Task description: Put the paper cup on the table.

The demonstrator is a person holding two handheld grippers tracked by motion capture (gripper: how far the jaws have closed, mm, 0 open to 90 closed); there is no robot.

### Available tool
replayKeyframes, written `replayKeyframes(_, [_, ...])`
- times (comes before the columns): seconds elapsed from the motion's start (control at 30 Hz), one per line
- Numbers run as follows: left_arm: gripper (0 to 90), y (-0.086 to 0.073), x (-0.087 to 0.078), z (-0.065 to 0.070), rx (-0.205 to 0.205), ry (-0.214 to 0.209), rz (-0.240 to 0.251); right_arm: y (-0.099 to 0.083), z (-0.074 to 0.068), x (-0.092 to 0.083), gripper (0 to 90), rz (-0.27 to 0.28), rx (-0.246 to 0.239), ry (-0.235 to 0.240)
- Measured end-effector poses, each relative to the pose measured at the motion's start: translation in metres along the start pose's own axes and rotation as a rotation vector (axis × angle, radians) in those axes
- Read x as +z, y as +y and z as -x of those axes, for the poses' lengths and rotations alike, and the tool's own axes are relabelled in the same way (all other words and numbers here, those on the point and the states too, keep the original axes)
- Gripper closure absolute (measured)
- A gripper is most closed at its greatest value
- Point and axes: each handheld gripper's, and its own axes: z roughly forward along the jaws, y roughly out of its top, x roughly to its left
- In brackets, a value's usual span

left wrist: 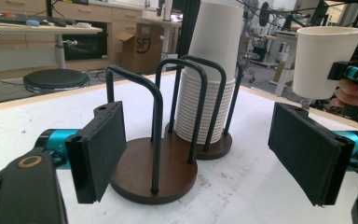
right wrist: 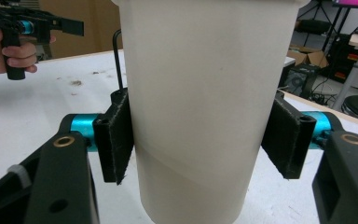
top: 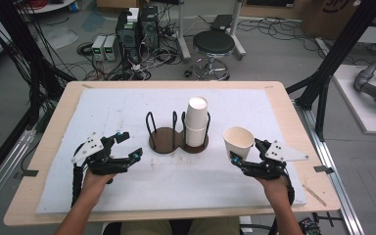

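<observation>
White paper cup [top: 238, 141], single, upright, mouth open upward, empty as far as the high view shows; plain tapered wall, rolled rim. It sits clamped between the pads of the right gripper [top: 245, 155], off the white table cover, at about 4 o'clock from the cup holder [top: 172, 139]. In the right gripper view the cup [right wrist: 200, 102] stands straight, pads pressed on both sides of its lower wall. In the left gripper view the cup [left wrist: 324, 58] shows at 2 o'clock, upright.
</observation>
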Motion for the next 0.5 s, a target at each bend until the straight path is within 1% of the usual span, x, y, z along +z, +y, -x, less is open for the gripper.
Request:
replayKeyframes(0.1, [19.0,-0.0002,0.0004,-0.0006,-0.005,0.001,0.005,-0.0001,0.0005,0.0,33.9,0.002,-0.001,-0.003])
replayKeyframes(0.27, [19.0,-0.0014,0.0007,-0.0018,-0.006,-0.001,-0.002,-0.0003,0.0014,-0.0008,33.9,0.006,0.009,-0.01])
replayKeyframes(0.5, [19.0,-0.0007,-0.001,-0.0034,-0.011,0.003,0.002,-0.0011,0.0033,-0.0009,33.9,0.01,0.002,-0.03])
